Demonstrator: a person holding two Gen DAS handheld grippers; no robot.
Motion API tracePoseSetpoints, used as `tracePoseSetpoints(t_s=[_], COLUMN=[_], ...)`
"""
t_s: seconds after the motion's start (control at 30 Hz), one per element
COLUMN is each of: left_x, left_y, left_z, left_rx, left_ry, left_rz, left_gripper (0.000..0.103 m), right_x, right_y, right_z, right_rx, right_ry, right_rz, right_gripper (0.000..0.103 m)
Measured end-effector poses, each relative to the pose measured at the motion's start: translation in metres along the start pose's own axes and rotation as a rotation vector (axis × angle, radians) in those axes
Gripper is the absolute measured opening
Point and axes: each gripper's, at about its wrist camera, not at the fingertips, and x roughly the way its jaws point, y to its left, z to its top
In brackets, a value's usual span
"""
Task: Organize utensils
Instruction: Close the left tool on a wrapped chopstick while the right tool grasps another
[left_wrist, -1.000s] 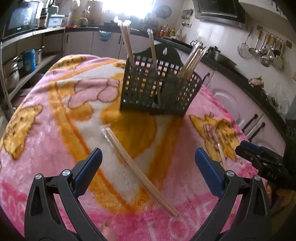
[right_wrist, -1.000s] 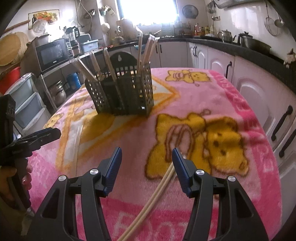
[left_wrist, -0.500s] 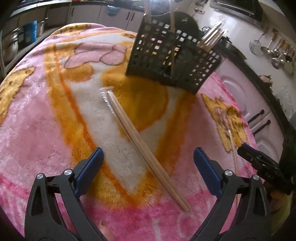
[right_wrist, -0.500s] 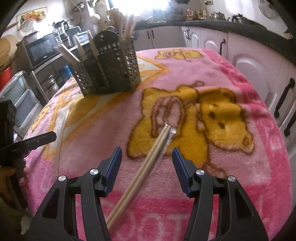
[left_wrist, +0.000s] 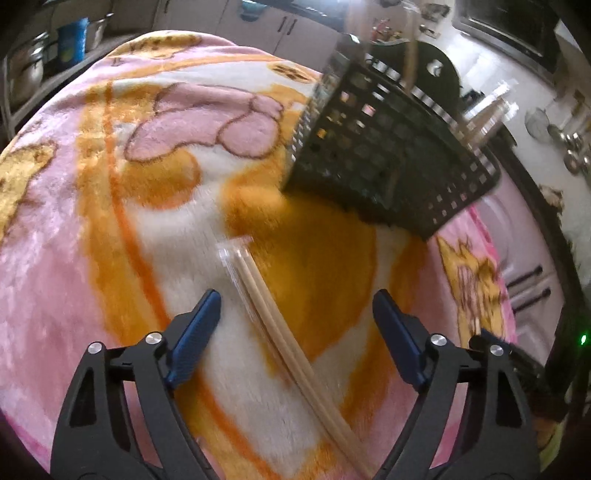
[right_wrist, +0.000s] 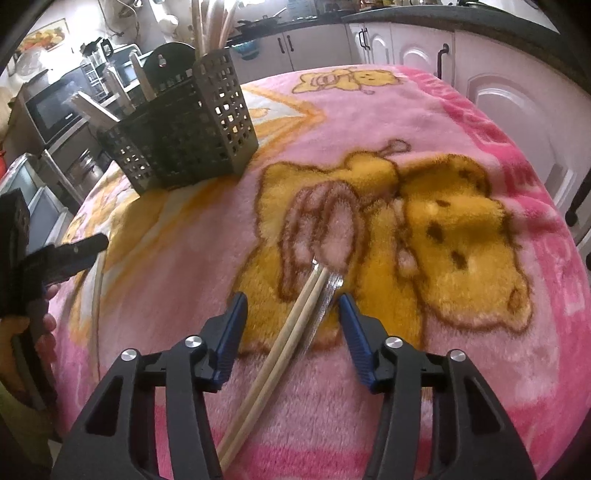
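A pair of wooden chopsticks in a clear sleeve (left_wrist: 280, 332) lies on the pink blanket (left_wrist: 74, 236) between the open fingers of my left gripper (left_wrist: 295, 314). A second sleeved pair (right_wrist: 295, 325) lies between the open fingers of my right gripper (right_wrist: 291, 310), over the yellow bear print. The dark perforated utensil basket (left_wrist: 391, 166) stands beyond, holding several sleeved chopsticks; it also shows in the right wrist view (right_wrist: 181, 122). Neither gripper holds anything. The left gripper (right_wrist: 70, 254) shows at the left of the right wrist view.
The blanket covers a round table whose edge drops off near white cabinets (right_wrist: 498, 92) on the right. A microwave (right_wrist: 55, 107) and shelves stand behind the basket. Hanging ladles (left_wrist: 561, 136) line the far wall.
Both grippers have moved forward and down over their chopstick pairs, which now lie between the open fingers. The basket looks nearer in both views.
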Motion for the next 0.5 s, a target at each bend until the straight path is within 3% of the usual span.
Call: tracePoseSetpoints(t_s=[0.3,0.43,0.5], left_x=[0.012,0.013,0.011], left_y=[0.003,0.004,0.010], left_z=[0.022,0.024,0.025], left_rx=[-0.004,0.019,0.010], left_ry=[0.034,0.040,0.042], left_rz=[0.106,0.182,0.185], left_gripper=[0.048,0.020,0.015], right_x=[0.012,0.015,0.016], right_y=[-0.001,0.000,0.002], right_z=[0.018,0.022,0.025], right_rx=[-0.010,-0.012,-0.016], right_ry=[0.031,0.028,0.028], right_rz=[-0.014,0.005,0.012], right_gripper=[0.021,0.015,0.011])
